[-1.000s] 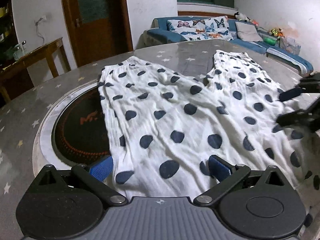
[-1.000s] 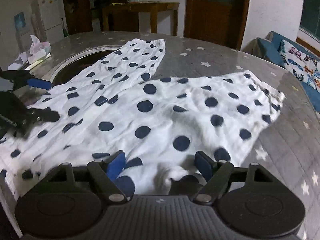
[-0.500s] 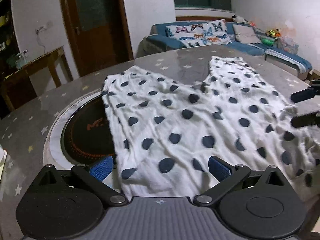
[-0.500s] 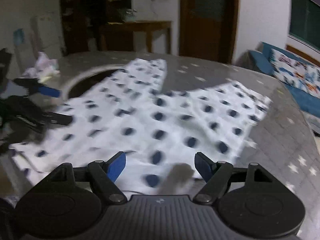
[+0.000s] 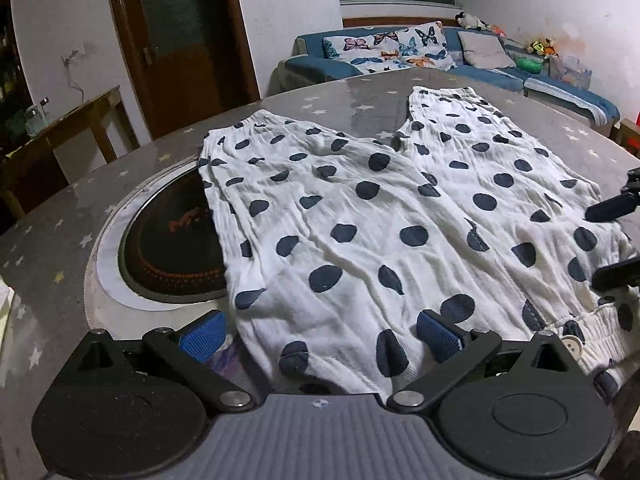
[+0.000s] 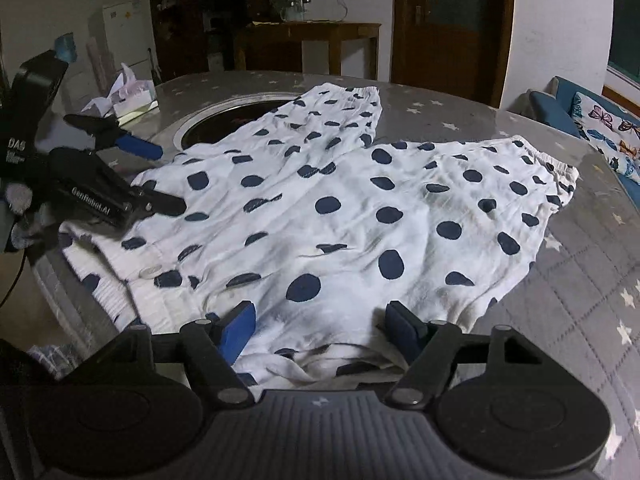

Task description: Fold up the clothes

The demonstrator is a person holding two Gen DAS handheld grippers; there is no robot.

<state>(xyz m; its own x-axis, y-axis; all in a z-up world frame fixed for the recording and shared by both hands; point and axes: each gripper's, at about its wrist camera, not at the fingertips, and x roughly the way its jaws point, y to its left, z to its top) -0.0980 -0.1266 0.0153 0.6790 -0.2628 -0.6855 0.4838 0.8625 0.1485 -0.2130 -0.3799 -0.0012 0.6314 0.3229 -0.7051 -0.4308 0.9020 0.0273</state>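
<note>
White trousers with navy dots (image 5: 380, 216) (image 6: 360, 216) lie flat on the round grey star-print table (image 5: 52, 248) (image 6: 580, 300), legs pointing away from me. My left gripper (image 5: 320, 336) (image 6: 156, 176) stands open at the left part of the waist, with cloth between its blue pads (image 5: 202, 336). At the right part of the waist, my right gripper (image 6: 320, 328) (image 5: 614, 240) has the bunched hem between its jaws, which are closing. The pads (image 6: 238, 330) do not press the cloth. A white button (image 5: 573, 346) shows on the waistband.
A dark round hob (image 5: 172, 240) (image 6: 224, 120) is set into the table, partly under the left trouser leg. A tissue box (image 6: 132, 100) sits at the far left edge. A blue sofa (image 5: 400, 56) and a wooden side table (image 6: 308, 36) stand beyond.
Both grippers have drawn back toward the waist end, so the waistband and hem now lie between their fingers. The right gripper's jaws stand a little narrower.
</note>
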